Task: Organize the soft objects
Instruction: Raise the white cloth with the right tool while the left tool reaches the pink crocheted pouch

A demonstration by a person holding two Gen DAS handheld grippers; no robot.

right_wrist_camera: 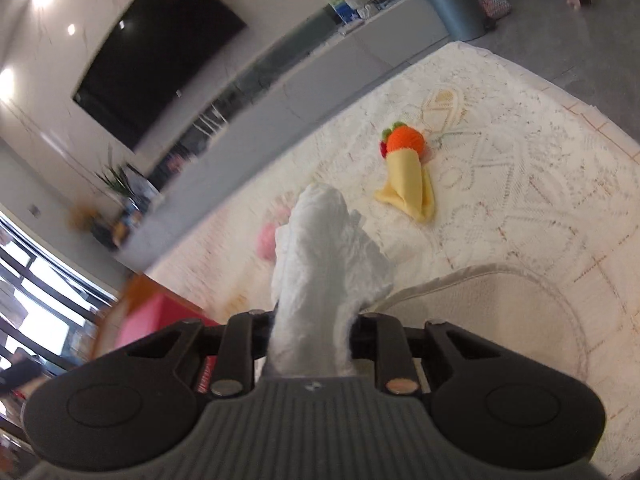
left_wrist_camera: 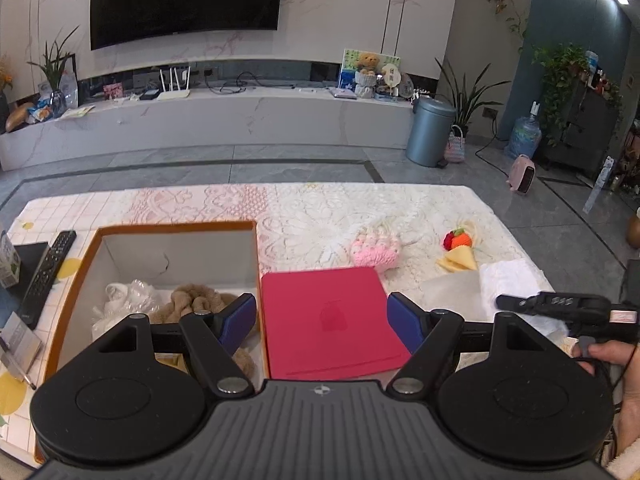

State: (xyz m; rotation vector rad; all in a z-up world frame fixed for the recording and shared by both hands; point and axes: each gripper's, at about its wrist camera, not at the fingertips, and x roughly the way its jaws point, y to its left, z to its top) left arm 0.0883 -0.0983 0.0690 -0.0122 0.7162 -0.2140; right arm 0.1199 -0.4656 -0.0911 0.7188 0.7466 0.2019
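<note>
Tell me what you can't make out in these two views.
- Box contents: left wrist view, the left hand-held gripper hides the near part.
- Right hand-held gripper fingertips: right wrist view, buried in the white cloth.
- Pink knitted item: right wrist view, blurred and partly behind the cloth.

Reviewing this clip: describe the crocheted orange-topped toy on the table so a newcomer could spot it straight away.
Start at the lace tablecloth and look right of the pink lid, past the pink knitted toy. The orange-topped toy lies there, apart from both. Unlike its plain pink neighbour, it has an orange ball with red and green bits above a pale yellow cone-shaped wrap.
</note>
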